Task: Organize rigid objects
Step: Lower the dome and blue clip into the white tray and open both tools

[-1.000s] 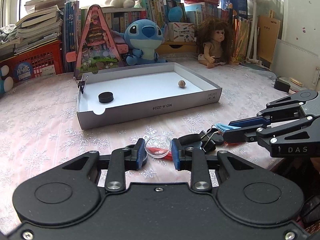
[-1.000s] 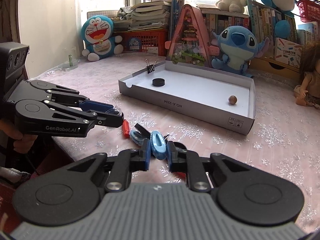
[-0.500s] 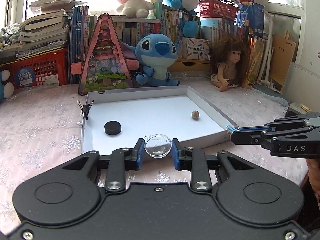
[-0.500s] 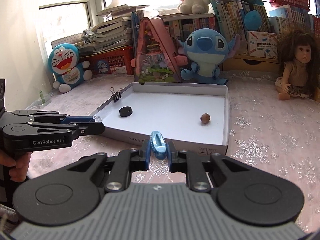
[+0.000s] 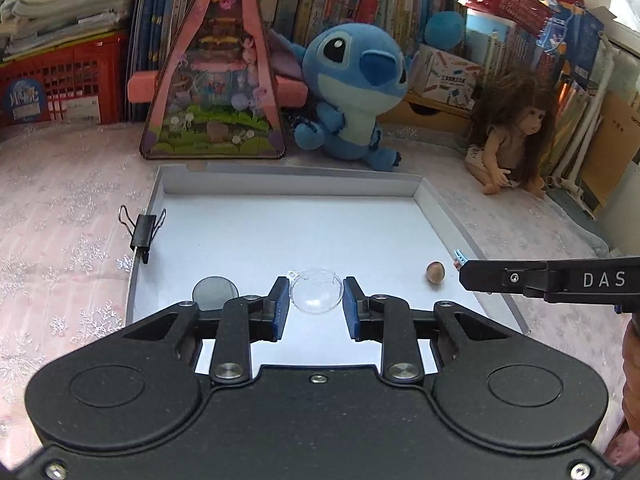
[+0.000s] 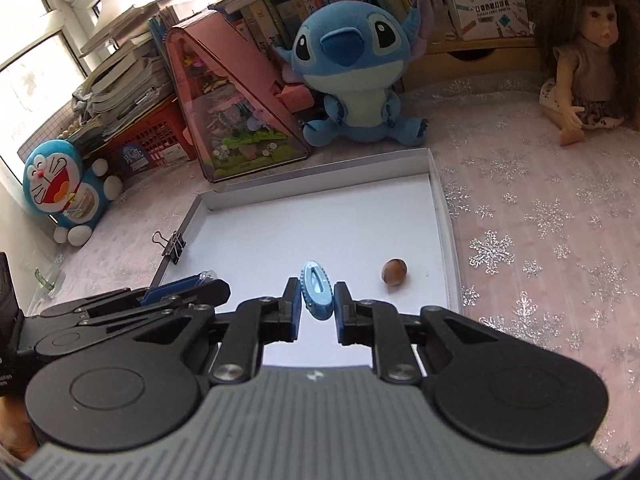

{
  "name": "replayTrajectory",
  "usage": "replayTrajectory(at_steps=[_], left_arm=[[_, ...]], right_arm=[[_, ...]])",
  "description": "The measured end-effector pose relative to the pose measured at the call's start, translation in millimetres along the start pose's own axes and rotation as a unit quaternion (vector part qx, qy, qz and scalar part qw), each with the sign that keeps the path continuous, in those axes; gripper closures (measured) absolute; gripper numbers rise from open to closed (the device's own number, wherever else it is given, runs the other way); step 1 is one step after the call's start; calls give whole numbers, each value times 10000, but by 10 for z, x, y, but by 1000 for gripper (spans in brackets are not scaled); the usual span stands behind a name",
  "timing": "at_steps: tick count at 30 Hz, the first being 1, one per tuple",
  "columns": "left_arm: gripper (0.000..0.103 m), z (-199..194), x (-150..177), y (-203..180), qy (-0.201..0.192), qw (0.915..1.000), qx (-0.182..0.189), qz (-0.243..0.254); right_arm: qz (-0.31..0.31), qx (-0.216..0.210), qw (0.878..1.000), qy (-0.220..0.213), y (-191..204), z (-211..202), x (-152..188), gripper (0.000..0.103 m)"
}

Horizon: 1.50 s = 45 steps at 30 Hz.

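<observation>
**Two Small Things Ride Over the White Tray**

The left gripper (image 5: 316, 304) is clamped on a clear plastic dome (image 5: 316, 290). Its blue pads (image 5: 280, 300) press on the two sides of the round rim. The right gripper (image 6: 317, 304) is clamped on a little blue clip (image 6: 317, 290). The clip stands on its edge between the pads.

Both things hang over the near part of the white tray (image 5: 440, 216). Neither looks set down yet.

In the tray there is a brown nut (image 5: 435, 271) and a dark round disc (image 5: 215, 290). The disc sits near the left wall and is half hidden behind the left gripper. A black binder clip (image 5: 143, 231) is pinched onto the tray's left wall.

The dome looks thin, light and stiff. It is smooth, so I think it could slip or pop out if the squeeze is too hard. It might crack too. Holding it across the rim, where it is widest, seems the best way.

The blue clip looks small, hard and light. It is held across its flat sides, which seems a firm hold. Its curved ends would be harder to grab.

The nut is round, so it may roll if something bumps it. It would be wise to put the dome and the blue clip down on bare white floor, apart from the nut and the disc.
</observation>
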<state>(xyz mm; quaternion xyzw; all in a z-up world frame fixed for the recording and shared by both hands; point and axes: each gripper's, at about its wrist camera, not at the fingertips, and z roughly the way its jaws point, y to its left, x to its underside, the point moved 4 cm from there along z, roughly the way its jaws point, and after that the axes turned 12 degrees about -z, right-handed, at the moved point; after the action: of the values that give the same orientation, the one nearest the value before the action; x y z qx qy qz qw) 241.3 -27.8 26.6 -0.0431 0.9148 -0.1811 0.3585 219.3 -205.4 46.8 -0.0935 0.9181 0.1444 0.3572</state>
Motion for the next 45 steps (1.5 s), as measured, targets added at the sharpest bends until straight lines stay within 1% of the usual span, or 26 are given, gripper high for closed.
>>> replayTrajectory(at_steps=[4, 7, 13, 25, 29, 39, 40, 41, 43, 45], left_arm=[[77, 226, -20, 79, 224, 9996, -144, -120], [77, 308, -7, 102, 244, 9994, -234, -88], [77, 386, -4, 117, 236, 9991, -356, -38], [77, 448, 6, 110, 168, 9987, -467, 126], [77, 456, 9, 107, 153, 9986, -474, 174], [76, 460, 15, 99, 125, 9983, -508, 243], [76, 459, 18, 95, 121, 9983, -514, 255], [76, 457, 19, 94, 124, 9982, -521, 253], [76, 449, 15, 95, 160, 9983, -522, 216], [76, 430, 5, 99, 189, 9982, -535, 177]], right_arm=[[2, 234, 9994, 260, -10, 222, -36, 82], [75, 343, 9986, 391, -46, 352, -19, 82], [42, 498, 9975, 509, -64, 501, 10, 82], [-185, 711, 9958, 541, -68, 637, 9, 81], [-175, 739, 9953, 594, -85, 670, 27, 81], [-208, 748, 9953, 573, -85, 681, 26, 81], [-219, 754, 9953, 569, -82, 681, 26, 81], [-234, 756, 9952, 569, -77, 681, 25, 77], [-260, 735, 9953, 567, -60, 677, 28, 76], [-270, 722, 9955, 545, -46, 661, 25, 67]])
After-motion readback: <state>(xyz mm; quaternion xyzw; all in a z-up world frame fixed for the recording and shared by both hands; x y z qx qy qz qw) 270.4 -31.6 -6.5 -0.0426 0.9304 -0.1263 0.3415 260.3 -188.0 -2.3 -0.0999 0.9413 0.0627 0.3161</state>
